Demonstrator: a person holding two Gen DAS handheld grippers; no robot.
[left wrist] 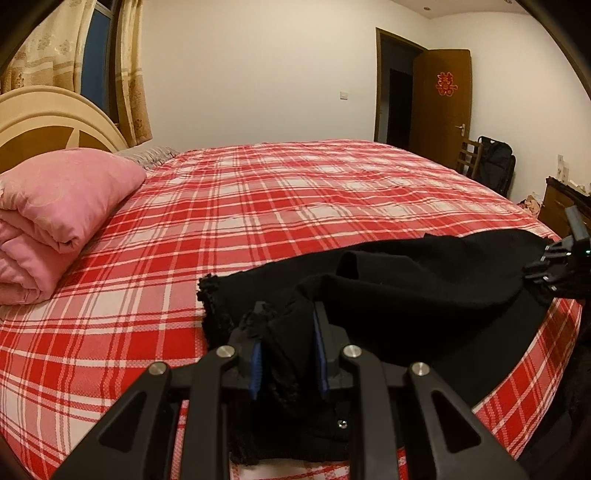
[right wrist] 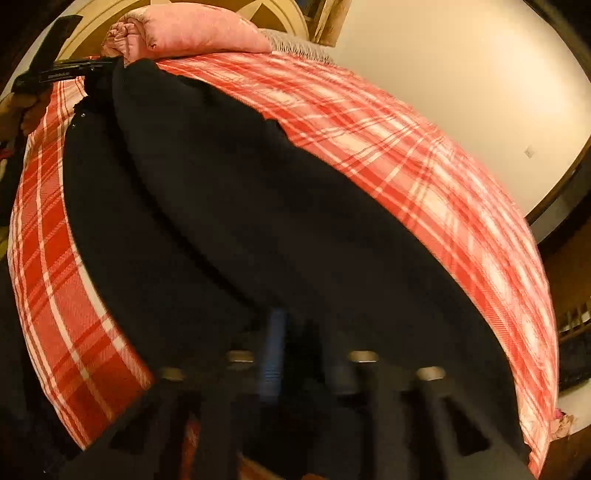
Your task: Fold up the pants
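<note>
Black pants [left wrist: 424, 280] lie along the near edge of a bed with a red plaid sheet [left wrist: 258, 206]. My left gripper [left wrist: 288, 347] is shut on a bunched end of the fabric, which sits between its blue pads [left wrist: 255, 373]. At the right edge of this view my right gripper [left wrist: 550, 266] pinches the other end. The right wrist view is blurred. There the pants [right wrist: 258, 221] stretch from my right gripper [right wrist: 306, 350], shut on the cloth, up to the left gripper [right wrist: 92, 70] at the top left, with a hand [right wrist: 33, 107] behind it.
A folded pink quilt [left wrist: 59, 206] rests by the headboard [left wrist: 48, 125] at the left; it also shows in the right wrist view [right wrist: 192, 29]. Beyond the bed stand an open brown door [left wrist: 441, 107], a chair with a black bag [left wrist: 495, 162] and a wooden dresser [left wrist: 557, 206].
</note>
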